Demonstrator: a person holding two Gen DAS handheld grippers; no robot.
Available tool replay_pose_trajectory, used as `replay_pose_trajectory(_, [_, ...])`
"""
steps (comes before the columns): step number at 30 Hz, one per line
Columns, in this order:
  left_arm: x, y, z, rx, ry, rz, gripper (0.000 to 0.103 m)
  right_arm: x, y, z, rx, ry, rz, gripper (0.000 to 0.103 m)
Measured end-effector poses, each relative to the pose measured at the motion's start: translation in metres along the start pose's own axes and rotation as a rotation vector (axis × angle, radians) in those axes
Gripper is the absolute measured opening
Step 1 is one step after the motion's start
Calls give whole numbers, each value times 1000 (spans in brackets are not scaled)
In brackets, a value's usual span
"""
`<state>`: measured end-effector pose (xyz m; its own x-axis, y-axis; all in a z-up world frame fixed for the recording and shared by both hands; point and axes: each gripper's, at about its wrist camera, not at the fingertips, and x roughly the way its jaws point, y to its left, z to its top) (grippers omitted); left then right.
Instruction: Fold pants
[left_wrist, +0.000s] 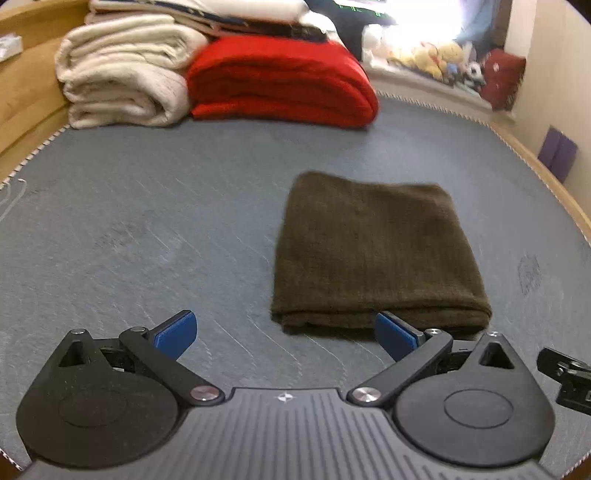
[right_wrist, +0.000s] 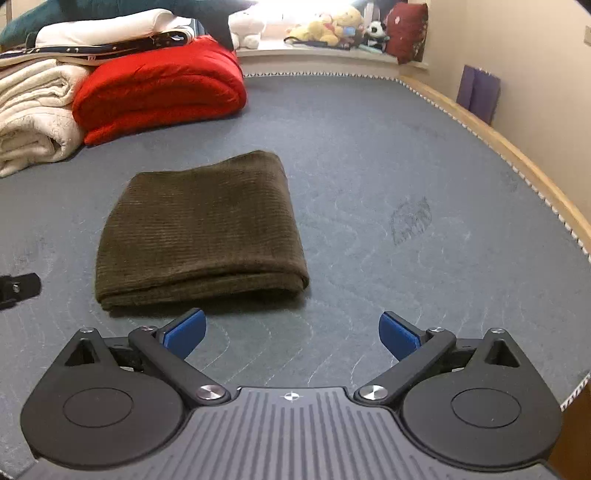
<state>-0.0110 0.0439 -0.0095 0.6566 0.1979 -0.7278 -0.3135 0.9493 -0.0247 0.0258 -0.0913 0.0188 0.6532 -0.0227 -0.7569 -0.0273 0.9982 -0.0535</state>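
Observation:
The dark olive-brown pants lie folded into a compact rectangle on the grey-blue bed cover. They also show in the right wrist view. My left gripper is open and empty, just in front of the bundle's near edge and to its left. My right gripper is open and empty, just in front of the bundle's near right corner. Part of the other gripper shows at the right edge of the left wrist view and at the left edge of the right wrist view.
A folded red blanket and cream blankets are stacked at the back left. A wooden bed frame borders the cover on the right. Plush toys sit on a sill behind. A purple object leans on the wall.

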Motion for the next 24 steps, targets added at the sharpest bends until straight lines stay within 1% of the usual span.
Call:
replay_pose_trajectory(2, [4,-6,0,20,0,-7,103,5,1,-1,1,16,-14,100])
replay_pose_trajectory(4, [10,-14,-3,41,-4,-9,103,8,0,0,18,28,-3,100])
replay_pose_trajectory(7, [14,-20,-6,39,-3,-23,103,9,-1,1,21,23,-8,100])
replay_pose_trajectory(11, [22,-24,-8,40,10,-16,103,11,-1,3,19,22,-9,100])
replay_pose_trajectory(20, [31,-41,-14,104,15,-11,103,13,-2,5,12,21,-16,100])
replay_pose_trajectory(24, [33,-44,-14,110,15,-12,103,14,-3,7,12,24,-12,100])
